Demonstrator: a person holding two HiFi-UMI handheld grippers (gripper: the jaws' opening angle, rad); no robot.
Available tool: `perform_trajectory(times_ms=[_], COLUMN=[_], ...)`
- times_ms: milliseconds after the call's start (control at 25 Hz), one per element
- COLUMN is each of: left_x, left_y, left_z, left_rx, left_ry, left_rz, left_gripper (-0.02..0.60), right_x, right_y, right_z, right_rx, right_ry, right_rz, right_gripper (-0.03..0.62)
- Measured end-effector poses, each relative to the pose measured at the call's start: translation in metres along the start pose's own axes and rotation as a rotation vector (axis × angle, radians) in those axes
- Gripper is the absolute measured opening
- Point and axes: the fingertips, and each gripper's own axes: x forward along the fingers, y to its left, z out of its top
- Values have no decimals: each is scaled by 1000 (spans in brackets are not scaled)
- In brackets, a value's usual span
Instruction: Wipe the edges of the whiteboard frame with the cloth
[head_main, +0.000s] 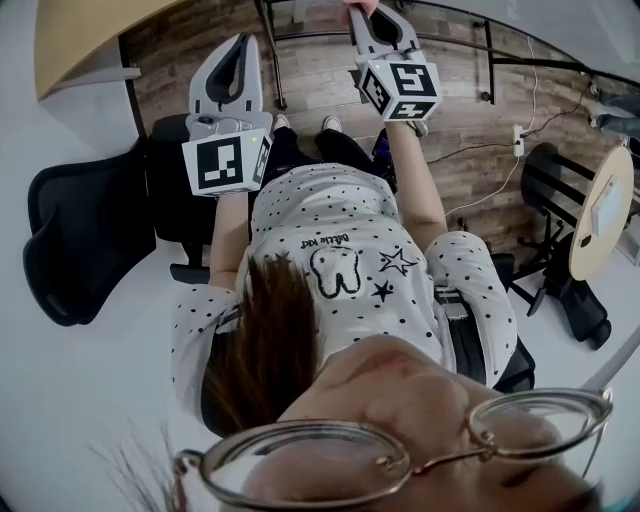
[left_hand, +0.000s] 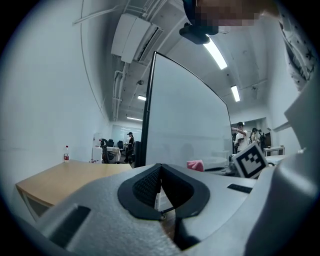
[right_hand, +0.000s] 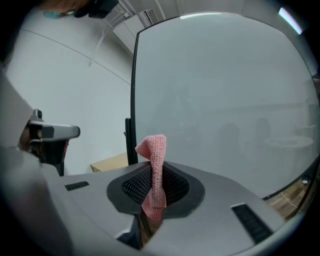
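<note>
Head view: left tool (head_main: 232, 55) and right tool (head_main: 380, 20) raised ahead. Left gripper view: jaws shut, empty; thin black whiteboard frame (left_hand: 147, 110) stands beyond. Right gripper view: jaws pinch the pink knitted cloth (right_hand: 154, 165); best to press its free tip squarely along the frame's left edge.

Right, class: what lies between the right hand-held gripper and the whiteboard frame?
Only the pink cloth, clamped in the right hand-held gripper; otherwise bare up to the whiteboard frame, as the right gripper view shows.

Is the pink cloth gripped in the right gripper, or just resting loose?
Gripped. The right gripper has its jaws closed on the cloth, which stands up bunched between them.
</note>
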Motion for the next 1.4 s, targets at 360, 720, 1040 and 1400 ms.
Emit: perform_trajectory(times_ms=[360,720,1040,1400], left_x=[9,-22,-21,-22], left_y=[-97,-112,-129,-136], left_z=[18,2,-1,-3], left_rx=[-53,-37,-48,-54], left_ry=[-38,-40,-30,-21], left_rz=[8,51,54,50], left_gripper=[17,17,17,17], right_x=[-130,-182,-183,-178], right_y=[-78,-87,-86,-73], right_z=[71,34,26,26], right_rx=[-10,-39,-39,-158], right_ry=[-116,-50,-33,-13], right_rz=[13,17,36,34], right_gripper=[37,38,38,37])
